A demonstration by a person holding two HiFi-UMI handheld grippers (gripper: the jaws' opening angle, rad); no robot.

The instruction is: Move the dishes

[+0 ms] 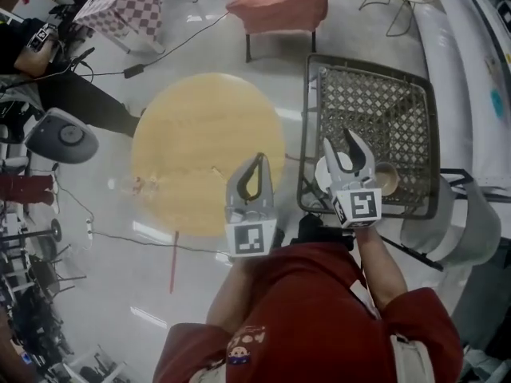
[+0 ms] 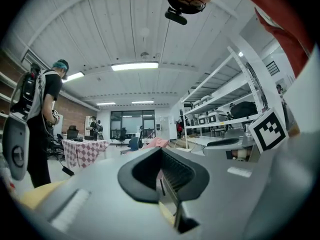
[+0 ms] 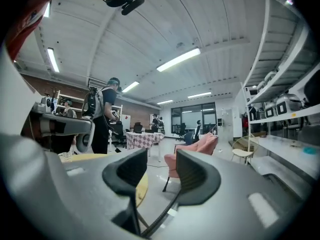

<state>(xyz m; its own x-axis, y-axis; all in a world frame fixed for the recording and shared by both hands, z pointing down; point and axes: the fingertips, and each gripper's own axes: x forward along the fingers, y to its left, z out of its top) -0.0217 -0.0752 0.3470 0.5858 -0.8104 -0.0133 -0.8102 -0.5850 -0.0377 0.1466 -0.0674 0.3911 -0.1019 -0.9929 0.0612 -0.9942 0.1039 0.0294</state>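
A white plate (image 1: 324, 175) and a small tan bowl (image 1: 389, 179) lie at the near end of a dark wire-mesh rack (image 1: 391, 110) on the right of the head view. My right gripper (image 1: 339, 144) hovers over that near end, above the plate, its jaws apart with nothing between them; its own view (image 3: 162, 165) shows the same empty gap. My left gripper (image 1: 259, 159) is shut and empty over the near right edge of the round yellow table (image 1: 200, 142). In the left gripper view the closed jaws (image 2: 161, 155) point level across the room.
A pink chair (image 1: 279, 6) stands beyond the table and rack. A checkered table (image 1: 128, 6) is at the far left, with cables on the floor. A person in dark clothes (image 2: 40, 119) stands left of the round table. Small clutter (image 1: 144, 184) lies on its left edge.
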